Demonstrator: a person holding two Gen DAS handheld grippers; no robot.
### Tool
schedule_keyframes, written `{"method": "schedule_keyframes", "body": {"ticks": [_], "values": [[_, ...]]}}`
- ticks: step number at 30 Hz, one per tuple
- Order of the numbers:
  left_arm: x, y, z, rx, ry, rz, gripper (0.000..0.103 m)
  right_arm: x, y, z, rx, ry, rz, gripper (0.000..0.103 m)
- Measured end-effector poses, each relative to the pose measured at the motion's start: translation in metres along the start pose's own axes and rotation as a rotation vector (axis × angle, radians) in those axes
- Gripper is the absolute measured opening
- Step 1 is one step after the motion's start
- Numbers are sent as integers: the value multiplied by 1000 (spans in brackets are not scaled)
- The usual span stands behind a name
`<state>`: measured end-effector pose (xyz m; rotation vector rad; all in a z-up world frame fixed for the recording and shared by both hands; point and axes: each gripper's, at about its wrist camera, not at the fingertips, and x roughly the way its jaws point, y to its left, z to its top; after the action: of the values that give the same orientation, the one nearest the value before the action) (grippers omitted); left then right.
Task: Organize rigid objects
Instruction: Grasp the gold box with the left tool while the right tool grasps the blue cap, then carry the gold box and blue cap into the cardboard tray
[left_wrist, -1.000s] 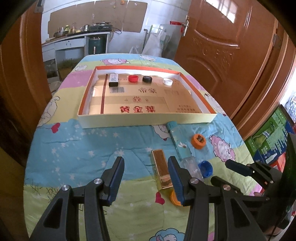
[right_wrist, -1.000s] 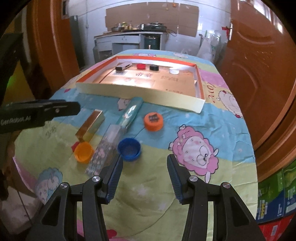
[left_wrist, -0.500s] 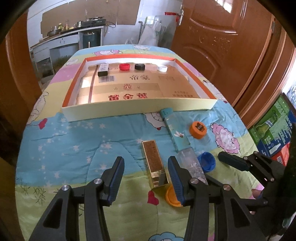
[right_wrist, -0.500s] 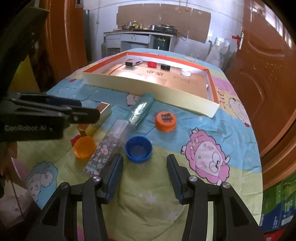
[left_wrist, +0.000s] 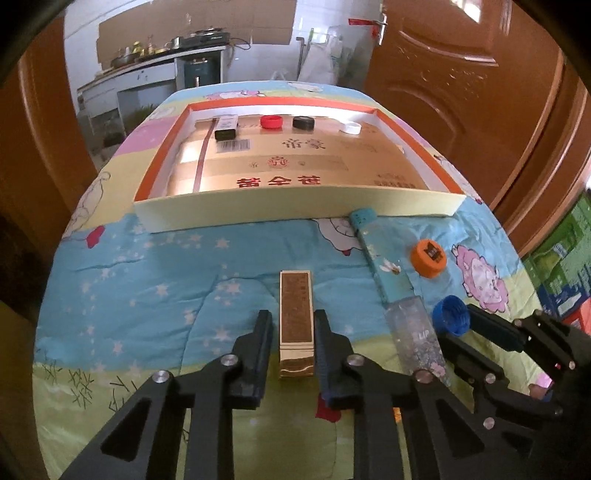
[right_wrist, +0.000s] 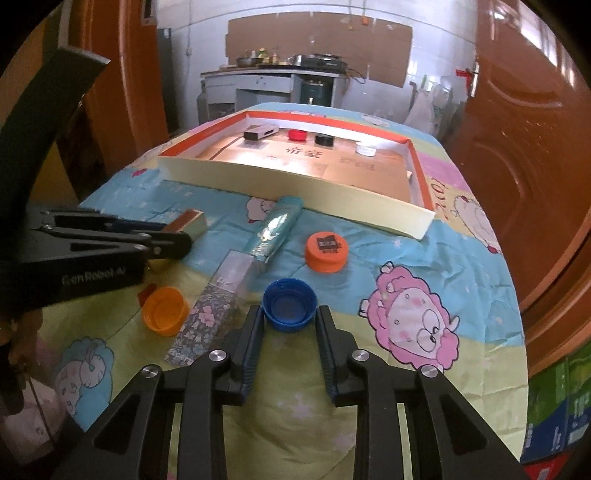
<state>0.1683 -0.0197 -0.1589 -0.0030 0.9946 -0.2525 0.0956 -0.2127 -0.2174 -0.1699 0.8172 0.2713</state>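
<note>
A gold rectangular box (left_wrist: 295, 306) lies lengthwise on the cartoon-print cloth. My left gripper (left_wrist: 292, 317) has a finger along each long side, its jaws closing, pads against the box. The right wrist view shows the same grip from the side, left gripper (right_wrist: 177, 236) on the gold box (right_wrist: 194, 221). A blue bottle cap (right_wrist: 290, 304) sits open side up between the fingertips of my right gripper (right_wrist: 290, 312), whose jaws are closing and touch both sides of its rim. The shallow orange-rimmed tray (left_wrist: 295, 212) lies beyond.
The tray holds a small black-and-white box (left_wrist: 226, 123), a red cap (left_wrist: 271, 122), a black cap (left_wrist: 303, 122) and a white cap (left_wrist: 351, 128). On the cloth lie a teal tube box (left_wrist: 384, 266), a clear floral box (left_wrist: 417, 339), a labelled orange cap (left_wrist: 428, 257) and an open orange cap (right_wrist: 164, 310).
The left jaws went from wide apart to snug against the gold box as the gripper sank toward it. The right jaws narrowed onto the blue cap.
</note>
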Motion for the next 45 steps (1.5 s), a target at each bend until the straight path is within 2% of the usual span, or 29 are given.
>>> {"method": "schedule_keyframes", "body": {"ticks": [3,21,45], "values": [[-1,4,0,-12,-4,-11,18,-2,-5,-1,36,2,-1,30],[-30,6,7,-26,-85,-33,18,-17,-19,10,119,-36,-5,29],[-47,4,55,-20,-168,-55,18,-32,-29,64,132,-148,-2,30]]}}
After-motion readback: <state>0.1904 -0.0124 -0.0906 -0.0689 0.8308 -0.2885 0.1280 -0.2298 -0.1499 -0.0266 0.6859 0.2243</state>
